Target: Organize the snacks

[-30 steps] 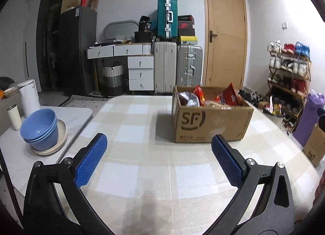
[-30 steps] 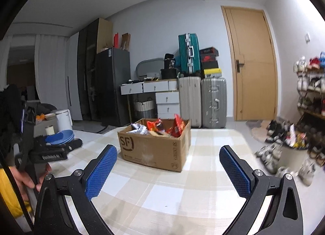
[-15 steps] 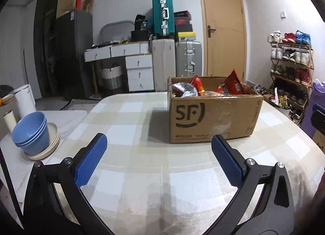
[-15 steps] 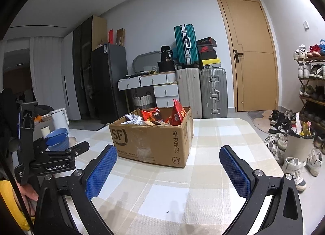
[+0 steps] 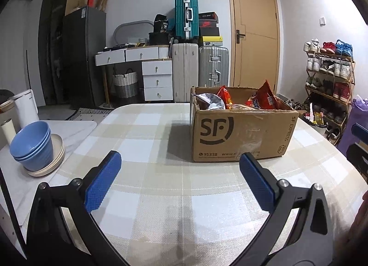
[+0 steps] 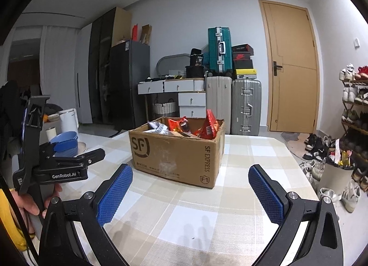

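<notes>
An open cardboard SF box (image 5: 241, 134) stands on the checked tablecloth (image 5: 161, 185), also in the right wrist view (image 6: 177, 151). Several snack bags stick out of it: red ones (image 5: 263, 99) (image 6: 208, 126) and a silver one (image 5: 210, 102). My left gripper (image 5: 179, 174) is open and empty, low over the table, short of the box. My right gripper (image 6: 191, 187) is open and empty, facing the box's corner. The left gripper's body shows at the left in the right wrist view (image 6: 59, 164).
Stacked blue bowls on a plate (image 5: 32, 146) and a white kettle (image 5: 25, 109) sit on a side table to the left. Suitcases (image 5: 200, 68), drawers and a door stand behind. A shoe rack (image 5: 329, 75) and a bin (image 6: 335, 174) are at the right.
Both grippers have moved lower and closer to the box, which looms larger. Both stay open and empty.
</notes>
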Motion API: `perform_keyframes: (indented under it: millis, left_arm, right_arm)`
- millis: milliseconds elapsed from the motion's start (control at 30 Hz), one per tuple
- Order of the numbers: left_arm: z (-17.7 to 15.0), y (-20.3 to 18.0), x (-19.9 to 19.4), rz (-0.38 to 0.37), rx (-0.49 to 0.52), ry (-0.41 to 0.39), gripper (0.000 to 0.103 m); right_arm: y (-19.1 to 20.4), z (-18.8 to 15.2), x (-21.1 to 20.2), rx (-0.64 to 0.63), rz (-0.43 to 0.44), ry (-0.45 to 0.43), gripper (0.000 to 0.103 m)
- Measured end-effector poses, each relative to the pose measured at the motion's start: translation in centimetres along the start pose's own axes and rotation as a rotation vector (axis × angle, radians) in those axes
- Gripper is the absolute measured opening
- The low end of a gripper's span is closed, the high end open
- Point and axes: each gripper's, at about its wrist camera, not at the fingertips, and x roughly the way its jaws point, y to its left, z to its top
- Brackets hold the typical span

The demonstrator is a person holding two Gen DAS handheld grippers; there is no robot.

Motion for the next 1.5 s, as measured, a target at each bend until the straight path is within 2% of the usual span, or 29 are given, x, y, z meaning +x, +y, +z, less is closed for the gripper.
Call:
perform_keyframes:
  millis: [200, 1500]
  left_arm:
    - [-0.1, 0.0, -0.2, 0.010, 0.001, -0.014, 0.103]
    - [-0.4, -0.1, 0.0, 0.003, 0.009, -0.015, 0.103]
  right_arm:
    - [-0.1, 0.1, -0.1, 0.008, -0.032, 0.001, 0.102]
    - [-1.3, -0.1, -1.1, 0.075, -0.006, -0.024, 0.102]
